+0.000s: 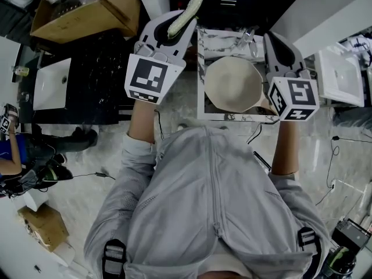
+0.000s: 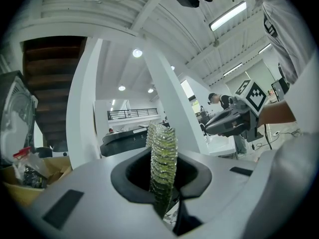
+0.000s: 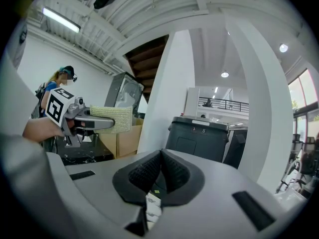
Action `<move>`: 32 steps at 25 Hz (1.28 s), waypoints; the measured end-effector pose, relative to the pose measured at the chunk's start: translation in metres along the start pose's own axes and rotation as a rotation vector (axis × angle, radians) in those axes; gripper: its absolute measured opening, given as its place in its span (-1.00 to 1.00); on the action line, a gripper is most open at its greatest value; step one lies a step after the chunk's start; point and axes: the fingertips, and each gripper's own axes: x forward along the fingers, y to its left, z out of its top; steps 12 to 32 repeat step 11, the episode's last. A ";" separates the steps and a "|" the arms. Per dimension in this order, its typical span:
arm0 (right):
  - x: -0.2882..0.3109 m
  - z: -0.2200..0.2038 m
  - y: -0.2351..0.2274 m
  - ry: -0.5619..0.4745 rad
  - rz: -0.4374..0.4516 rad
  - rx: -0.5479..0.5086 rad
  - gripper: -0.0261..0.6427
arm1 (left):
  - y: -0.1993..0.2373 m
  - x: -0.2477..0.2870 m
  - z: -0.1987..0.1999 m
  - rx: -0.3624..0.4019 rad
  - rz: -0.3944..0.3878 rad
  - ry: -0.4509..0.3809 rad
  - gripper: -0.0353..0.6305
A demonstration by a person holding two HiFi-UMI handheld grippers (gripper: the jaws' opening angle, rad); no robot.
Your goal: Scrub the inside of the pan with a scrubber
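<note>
A cream pan (image 1: pixel 232 83) lies on a small marble-edged stand (image 1: pixel 232 117) straight ahead of me in the head view. My left gripper (image 1: pixel 174 25) is raised to the pan's left and is shut on a yellow-green mesh scrubber (image 1: pixel 185 13), which sticks up out of the jaws (image 2: pixel 163 153). The right gripper view shows the same scrubber (image 3: pixel 112 119) side-on. My right gripper (image 1: pixel 278 42) hovers over the pan's right edge, its dark pads (image 3: pixel 172 176) closed together with nothing between them. Neither gripper view shows the pan.
A cardboard box (image 1: pixel 87 7) and a black counter with a white basin (image 1: pixel 51 83) are at the left. Another white basin (image 1: pixel 340 77) is at the right. A dark bin (image 3: pixel 199 136) stands beyond the right gripper. A person (image 1: pixel 14 150) sits at the far left.
</note>
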 end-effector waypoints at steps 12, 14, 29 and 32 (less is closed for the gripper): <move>0.000 -0.004 -0.003 -0.001 0.010 0.010 -0.82 | -0.005 0.007 -0.009 -0.007 -0.006 0.018 -0.68; 0.000 -0.004 -0.003 -0.001 0.010 0.010 -0.82 | -0.005 0.007 -0.009 -0.007 -0.006 0.018 -0.68; 0.000 -0.004 -0.003 -0.001 0.010 0.010 -0.82 | -0.005 0.007 -0.009 -0.007 -0.006 0.018 -0.68; 0.000 -0.004 -0.003 -0.001 0.010 0.010 -0.82 | -0.005 0.007 -0.009 -0.007 -0.006 0.018 -0.68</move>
